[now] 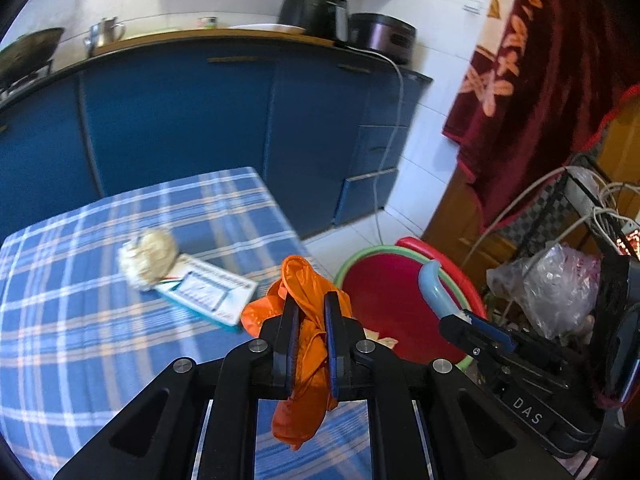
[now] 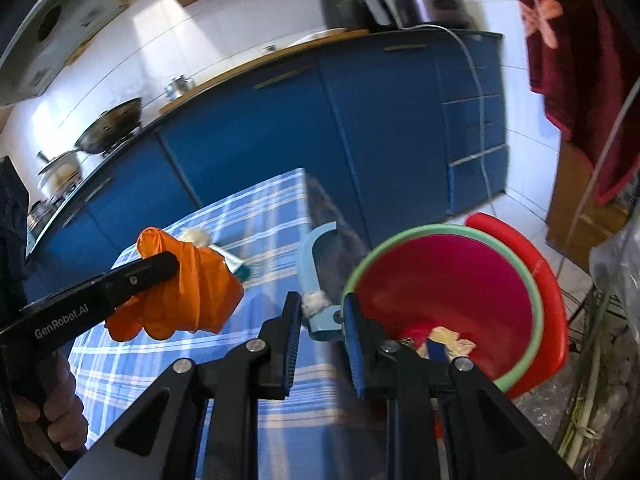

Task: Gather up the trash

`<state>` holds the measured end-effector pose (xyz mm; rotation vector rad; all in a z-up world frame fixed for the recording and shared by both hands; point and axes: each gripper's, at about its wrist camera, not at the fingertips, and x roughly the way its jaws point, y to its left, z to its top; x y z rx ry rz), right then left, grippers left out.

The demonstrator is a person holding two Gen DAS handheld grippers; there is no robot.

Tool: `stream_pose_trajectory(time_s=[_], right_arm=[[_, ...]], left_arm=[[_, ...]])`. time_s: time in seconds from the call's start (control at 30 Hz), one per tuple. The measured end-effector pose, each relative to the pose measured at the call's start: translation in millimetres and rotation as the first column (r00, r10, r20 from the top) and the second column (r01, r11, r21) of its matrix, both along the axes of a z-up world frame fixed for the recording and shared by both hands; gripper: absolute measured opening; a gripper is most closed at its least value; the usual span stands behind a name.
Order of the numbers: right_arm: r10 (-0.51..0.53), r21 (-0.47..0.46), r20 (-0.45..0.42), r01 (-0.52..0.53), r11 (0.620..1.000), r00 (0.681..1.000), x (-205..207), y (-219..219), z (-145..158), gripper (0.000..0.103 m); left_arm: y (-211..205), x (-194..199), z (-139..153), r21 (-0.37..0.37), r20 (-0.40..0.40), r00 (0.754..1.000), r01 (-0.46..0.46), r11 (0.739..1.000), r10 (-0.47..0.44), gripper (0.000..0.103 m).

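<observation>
On the checked table [image 1: 80, 320] we still have a crumpled paper wad [image 1: 150, 258] and a flat box [image 1: 208, 292] to collect. Our left gripper [image 1: 311, 320] is clamped on an orange bag [image 1: 308, 304] held beside the red bin [image 2: 448, 280], where some scraps already lie, and our right gripper [image 2: 322, 316] pinches the bin's pale blue handle [image 2: 316, 272].

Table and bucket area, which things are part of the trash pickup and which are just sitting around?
Part of the job: orange bag in left gripper; bucket, handle in right gripper; paper wad; flat box.

Just around: wok, air fryer, rice cooker, towel.
</observation>
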<state>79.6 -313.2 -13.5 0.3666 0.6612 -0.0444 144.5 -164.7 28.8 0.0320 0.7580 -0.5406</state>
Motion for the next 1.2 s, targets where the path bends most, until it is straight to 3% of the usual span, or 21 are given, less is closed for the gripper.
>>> stream_pose_trajectory(time_s=[0.33,0.7,0.87,1.2], right_arm=[[-0.107,0.034,-0.050,0.109,0.993,0.993,-6.7,-49.1,-24.9,0.024],[-0.121,0.067,-0.074,0.125,0.990,0.990,-6.3,-63.6,-42.4,0.024],[-0.117,0.073,-0.071,0.122,0.990,0.991,-7.6,-62.9,-42.4,0.024],[-0.105,0.072,-0.064,0.110,0.991,0.992,-9.0,-54.7,-37.7,0.024]], left_arm=[[-64.8,15.6,-18.7,0.041,-0.020,0.996,0.093,0.995,-0.092,0.008],[-72.2,15.1,-25.8,0.066,-0.054,0.994,0.101,0.993,-0.098,0.010],[-62.3,11.9,-24.8,0.077,-0.057,0.995,0.083,0.994,-0.078,0.043],[-26.1,4.3,-26.6,0.141,-0.036,0.999,0.008,0.990,-0.003,0.062]])
